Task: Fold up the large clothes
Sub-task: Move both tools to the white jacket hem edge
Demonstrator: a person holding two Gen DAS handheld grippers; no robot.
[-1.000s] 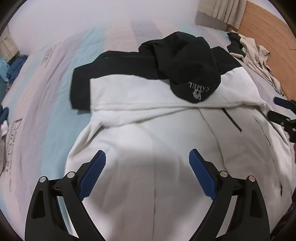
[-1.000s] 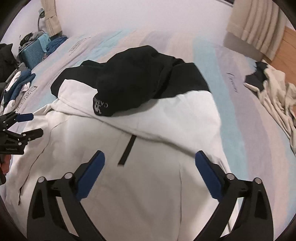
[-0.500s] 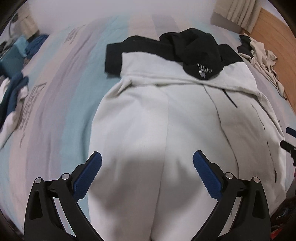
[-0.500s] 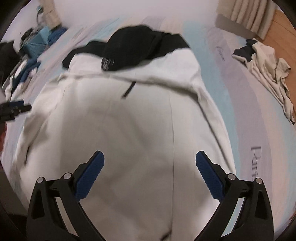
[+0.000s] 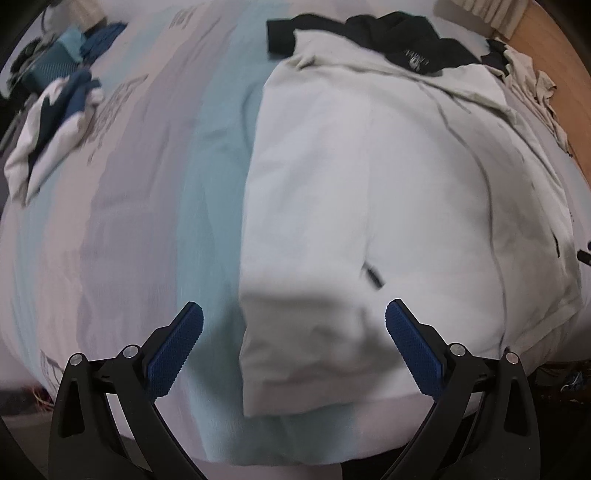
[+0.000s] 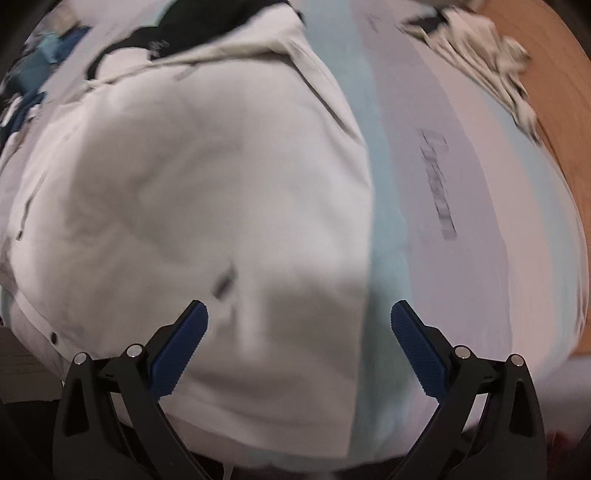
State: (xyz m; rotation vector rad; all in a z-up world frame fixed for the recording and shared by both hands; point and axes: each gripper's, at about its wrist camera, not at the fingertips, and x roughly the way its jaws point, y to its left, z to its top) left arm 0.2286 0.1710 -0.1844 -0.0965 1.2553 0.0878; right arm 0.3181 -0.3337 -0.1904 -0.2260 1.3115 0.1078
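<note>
A large white jacket (image 5: 369,177) with a black hood (image 5: 406,40) lies flat on the striped bed (image 5: 147,184), hood at the far end and hem toward me. My left gripper (image 5: 293,328) hangs open above the jacket's near left hem corner, nothing between its blue pads. In the right wrist view the same white jacket (image 6: 203,184) fills the left and middle, its black hood (image 6: 177,33) at the top. My right gripper (image 6: 299,328) is open over the near right hem corner, its pads empty. Both views are blurred by motion.
A heap of blue and white clothes (image 5: 55,107) lies at the bed's far left. A crumpled beige and black garment (image 6: 480,48) sits at the far right, beside wooden floor (image 6: 535,92). The bed's near edge (image 5: 277,461) runs just below the hem.
Both grippers have pulled back from the jacket's upper body toward its hem at the bed's near edge. The hood now sits far off at the top. Both stayed open and empty.
</note>
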